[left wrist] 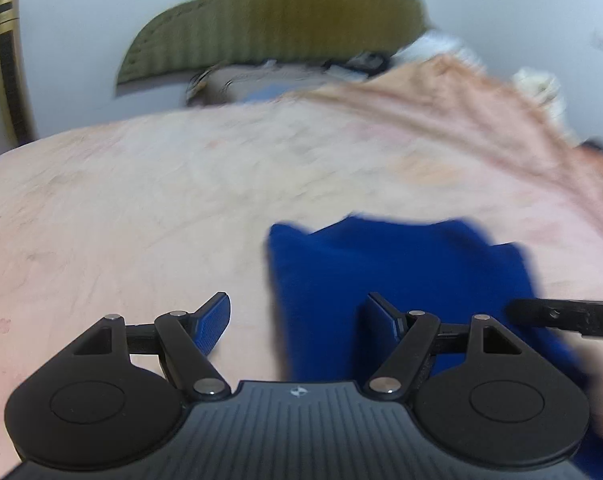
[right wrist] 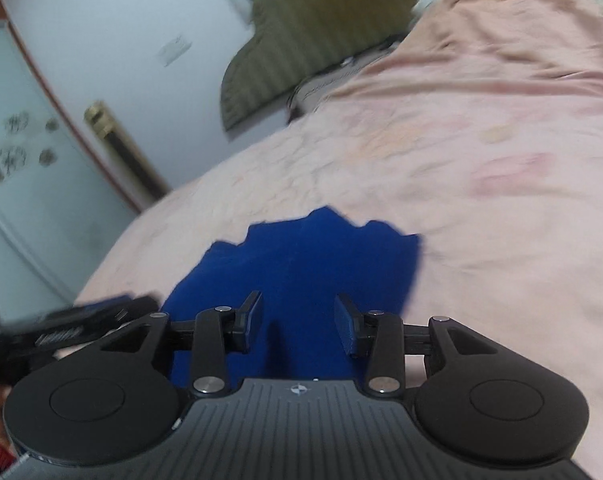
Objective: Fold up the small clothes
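Lying flat on the bed [left wrist: 141, 208], one blue garment [left wrist: 401, 276] sits near you, its far edge ragged and the pink cover open on its left, right and far sides. Your left gripper [left wrist: 297, 316] tilts down over the garment's left edge, jaws released and holding nothing. Your right gripper [right wrist: 297, 320] tilts down above the cloth's middle, jaws parted and clear of the fabric. Each view catches the other gripper at its side. One olive pillow [right wrist: 313, 28] lies at the far end by the wall.
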A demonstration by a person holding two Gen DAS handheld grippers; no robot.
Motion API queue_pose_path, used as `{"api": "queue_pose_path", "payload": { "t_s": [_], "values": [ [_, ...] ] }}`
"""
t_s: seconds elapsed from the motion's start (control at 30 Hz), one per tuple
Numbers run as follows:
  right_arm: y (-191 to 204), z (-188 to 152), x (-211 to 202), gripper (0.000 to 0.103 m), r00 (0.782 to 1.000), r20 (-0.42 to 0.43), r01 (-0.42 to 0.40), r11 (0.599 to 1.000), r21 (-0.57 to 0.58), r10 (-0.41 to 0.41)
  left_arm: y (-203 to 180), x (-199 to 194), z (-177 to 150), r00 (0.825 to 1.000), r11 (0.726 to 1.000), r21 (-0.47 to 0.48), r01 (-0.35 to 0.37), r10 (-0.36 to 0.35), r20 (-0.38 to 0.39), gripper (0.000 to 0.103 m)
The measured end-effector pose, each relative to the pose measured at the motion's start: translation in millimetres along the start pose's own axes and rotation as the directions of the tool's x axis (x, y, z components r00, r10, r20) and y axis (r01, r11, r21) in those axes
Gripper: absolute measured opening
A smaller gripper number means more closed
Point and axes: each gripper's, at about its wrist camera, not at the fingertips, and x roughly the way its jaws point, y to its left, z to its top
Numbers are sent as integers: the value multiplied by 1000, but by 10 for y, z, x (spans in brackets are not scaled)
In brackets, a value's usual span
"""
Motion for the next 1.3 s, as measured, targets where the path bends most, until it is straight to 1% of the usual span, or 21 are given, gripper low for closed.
{"api": "queue_pose_path", "payload": {
  "t_s": [0.07,0.13,0.2,0.27,0.33,0.4,0.5,0.57,0.6,0.63,0.7,0.73,0.87,0.93,1.0,1.07,1.1,1.13,1.17,1.27,1.3],
  "values": [
    [-44,6,242,42,995,-38,86,995,-50,-88,26,92,-40,1000,1000,13,4,-4,-1,76],
    [-70,38,188,43,995,-8,95,994,-46,-96,90,-29,-16,999,999,-19,45,-45,27,74],
    [37,-2,28,56,987,51,155,985,-72,-152,124,-81,8,995,996,-28,85,-84,54,76],
    [61,-34,-107,88,974,111,208,971,-115,-195,163,32,34,989,987,-57,148,-148,17,78],
    [-18,-10,-81,85,971,80,232,970,-76,-226,215,228,53,976,970,-123,208,-214,-39,78],
    [-159,-3,88,81,983,-12,185,983,-24,-185,273,426,33,956,943,-205,262,-283,-76,77],
    [-261,22,255,83,999,-17,30,999,23,-30,409,547,63,925,892,-293,344,-376,-56,77],
    [-418,107,388,68,993,-9,-119,984,130,121,525,664,142,891,840,-360,406,-451,-48,76],
    [-508,142,468,65,984,-4,-175,965,196,179,606,732,173,880,811,-411,418,-474,-40,69],
    [-609,176,561,52,976,10,-215,943,256,220,671,785,204,874,788,-450,420,-485,-35,47],
    [-732,243,696,28,972,19,-227,924,308,232,739,936,243,854,758,-494,426,-517,-57,23],
    [-763,258,739,23,974,13,-218,922,320,226,722,974,247,857,769,-483,419,-511,-72,19],
    [-571,296,641,21,984,18,-175,966,189,175,477,712,279,917,886,-273,374,-398,-38,16],
    [-487,320,523,19,980,74,-192,972,134,183,381,579,328,927,904,-217,368,-374,13,16],
    [-454,351,500,19,976,114,-196,974,110,184,262,574,380,957,945,-151,289,-289,23,16],
    [-419,399,610,24,992,72,-107,990,95,101,132,656,399,987,985,-69,157,-159,-30,16],
    [-438,397,682,26,997,36,-66,993,95,63,102,651,386,991,992,-45,121,-123,-46,17],
    [-445,370,731,38,1000,15,-10,996,92,8,96,588,363,993,992,-41,116,-118,-32,17],
    [-406,348,684,43,998,25,52,996,72,-54,101,499,339,993,993,-44,113,-114,-13,17],
    [-171,254,395,50,975,119,191,981,-28,-187,85,196,236,995,993,-63,102,-101,17,28],
    [-56,219,291,52,963,145,239,969,-66,-228,58,106,195,996,994,-63,94,-93,19,36]
  ]
}}
